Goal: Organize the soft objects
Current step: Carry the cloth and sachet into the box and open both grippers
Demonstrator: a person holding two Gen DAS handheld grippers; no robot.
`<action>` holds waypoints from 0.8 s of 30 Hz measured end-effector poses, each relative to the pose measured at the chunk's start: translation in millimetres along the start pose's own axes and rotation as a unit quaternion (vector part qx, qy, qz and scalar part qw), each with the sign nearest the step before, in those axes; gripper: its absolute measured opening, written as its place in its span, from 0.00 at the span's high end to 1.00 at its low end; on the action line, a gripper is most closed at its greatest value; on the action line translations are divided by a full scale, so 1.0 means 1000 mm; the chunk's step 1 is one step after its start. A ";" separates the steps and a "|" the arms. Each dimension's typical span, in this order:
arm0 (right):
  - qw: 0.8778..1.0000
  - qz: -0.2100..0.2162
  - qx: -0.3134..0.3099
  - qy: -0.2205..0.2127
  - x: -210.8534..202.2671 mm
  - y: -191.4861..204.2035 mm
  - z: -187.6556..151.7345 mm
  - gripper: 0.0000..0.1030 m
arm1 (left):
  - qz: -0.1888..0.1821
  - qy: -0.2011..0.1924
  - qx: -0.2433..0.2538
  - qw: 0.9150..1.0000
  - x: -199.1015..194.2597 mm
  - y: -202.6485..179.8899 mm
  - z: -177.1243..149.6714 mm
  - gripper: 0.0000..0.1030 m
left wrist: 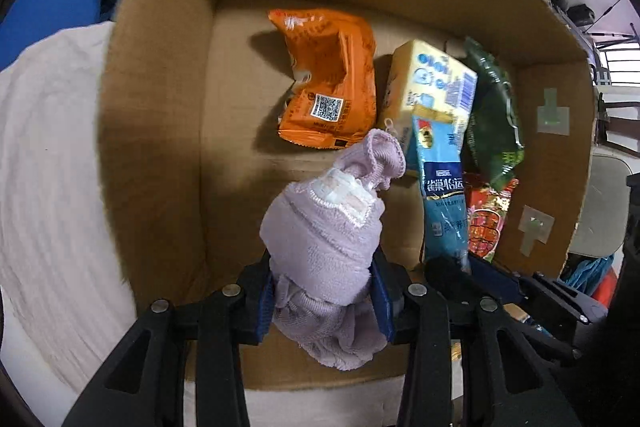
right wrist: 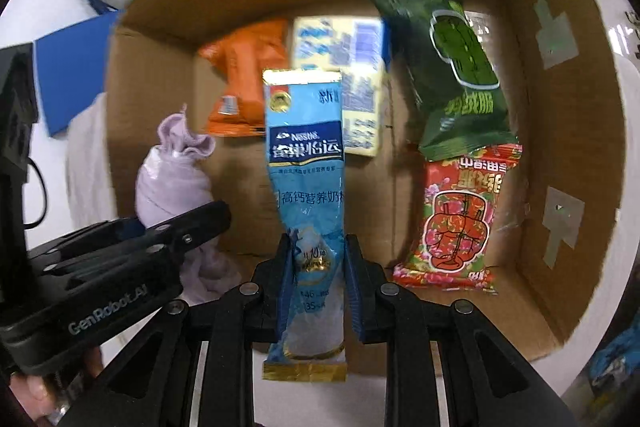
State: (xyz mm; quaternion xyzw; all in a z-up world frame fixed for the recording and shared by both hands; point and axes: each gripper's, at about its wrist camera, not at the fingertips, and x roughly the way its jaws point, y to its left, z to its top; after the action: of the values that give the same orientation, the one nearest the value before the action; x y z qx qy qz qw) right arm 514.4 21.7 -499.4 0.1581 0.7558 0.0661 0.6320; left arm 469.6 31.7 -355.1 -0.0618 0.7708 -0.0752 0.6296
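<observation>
My left gripper (left wrist: 324, 291) is shut on a rolled lilac cloth bundle (left wrist: 324, 239) and holds it over the open cardboard box (left wrist: 152, 115). My right gripper (right wrist: 316, 275) is shut on a blue Nestle milk powder pouch (right wrist: 306, 163), held upright over the same box. The pouch also shows in the left wrist view (left wrist: 442, 179), and the lilac bundle in the right wrist view (right wrist: 172, 171), with the left gripper (right wrist: 120, 255) beside it.
Inside the box lie an orange snack bag (left wrist: 332, 79), a yellow-and-blue pack (left wrist: 432, 83), a green bag (right wrist: 452, 67) and a red bag (right wrist: 460, 219). The box stands on a whitish cloth (left wrist: 52, 187). A blue item (left wrist: 56, 7) lies left of the box.
</observation>
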 end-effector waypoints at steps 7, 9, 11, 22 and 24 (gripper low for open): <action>1.000 -0.006 -0.003 0.020 0.015 -0.006 0.007 0.73 | -0.013 0.025 -0.016 0.999 0.012 0.006 -0.003 0.56; 1.000 -0.009 -0.006 0.024 0.016 -0.009 0.005 0.73 | -0.011 0.019 -0.016 1.000 0.009 0.007 -0.006 0.51; 1.000 -0.016 -0.011 0.021 0.013 -0.010 0.003 0.72 | -0.011 0.010 -0.020 1.000 0.003 0.009 -0.010 0.46; 0.996 -0.075 -0.037 -0.036 -0.015 -0.017 -0.025 0.32 | 0.060 -0.097 -0.007 0.993 -0.040 0.010 -0.035 0.12; 0.995 -0.083 -0.037 -0.043 -0.018 -0.021 -0.030 0.13 | 0.067 -0.120 -0.007 0.991 -0.045 0.011 -0.037 0.09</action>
State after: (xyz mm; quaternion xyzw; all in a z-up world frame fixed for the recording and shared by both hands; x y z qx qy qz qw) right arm 485.0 -0.9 -483.3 0.0741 0.7351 0.0343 0.6730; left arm 442.1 52.2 -306.6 -0.0230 0.6927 -0.0200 0.7206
